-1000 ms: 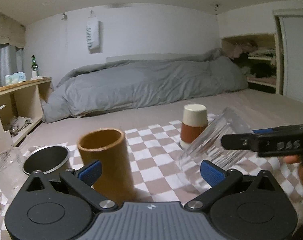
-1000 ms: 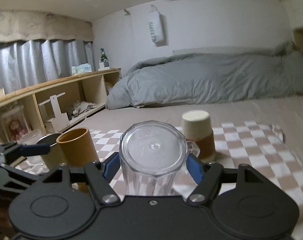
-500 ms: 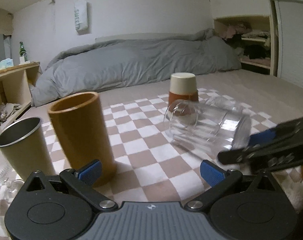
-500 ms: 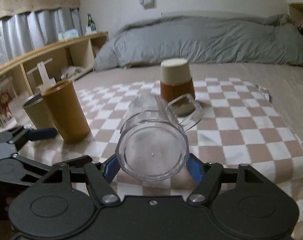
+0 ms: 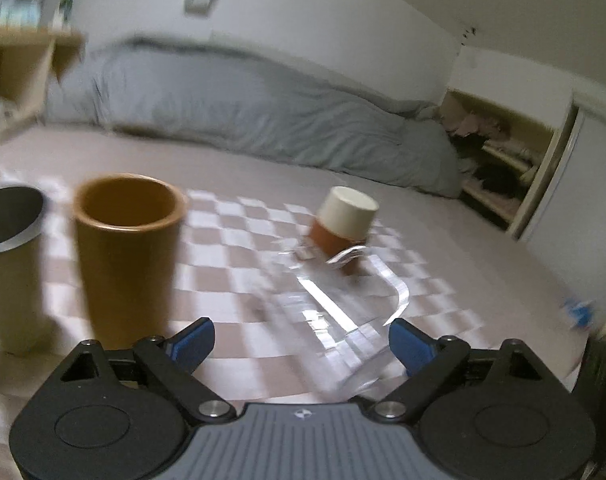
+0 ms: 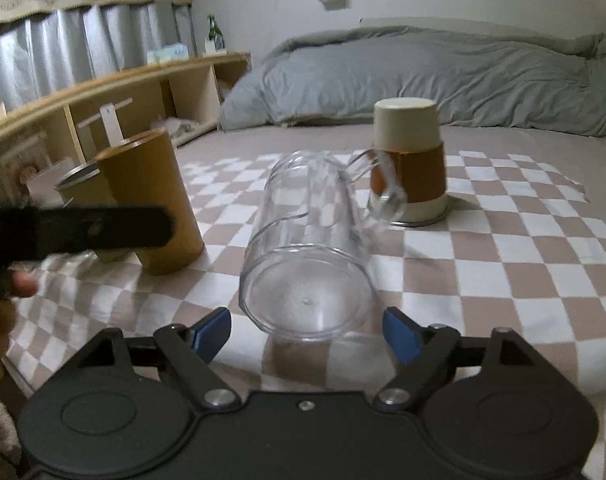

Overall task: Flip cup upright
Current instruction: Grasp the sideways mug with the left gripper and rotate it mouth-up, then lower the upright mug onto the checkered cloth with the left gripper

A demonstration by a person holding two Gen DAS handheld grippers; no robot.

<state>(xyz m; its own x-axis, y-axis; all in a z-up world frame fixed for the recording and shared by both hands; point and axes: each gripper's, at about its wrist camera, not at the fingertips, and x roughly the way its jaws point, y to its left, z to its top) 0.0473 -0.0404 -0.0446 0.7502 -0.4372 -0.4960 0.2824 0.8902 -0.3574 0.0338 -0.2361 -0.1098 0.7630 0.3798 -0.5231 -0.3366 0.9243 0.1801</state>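
**The clear mug lies on its side and I must stand it up**

My left claw [image 5: 299, 342] is wide open and holds nothing; its view is blurry, so I should slow it down before it goes near anything; next to it on the left stand a brown cup [image 6: 151, 200] and a grey metal cup [image 5: 7, 264], both already upright, and I must not bump them. In the middle the clear mug [image 6: 311, 248] lies on its side on the checkered cloth [image 6: 523, 272]; its flat bottom faces me, its mouth points away, and its handle sticks out to the right. My right claw [image 6: 305, 332] is wide open too, with its tips on each side of the mug's bottom and not touching; I think I should close gently on the round wall, lift a bit, and tip it so the mouth faces up; it is see-through, looks slippery and could roll. Just behind the handle stands an upside-down cup with a brown band [image 6: 409, 164]; I should keep the mug off it.
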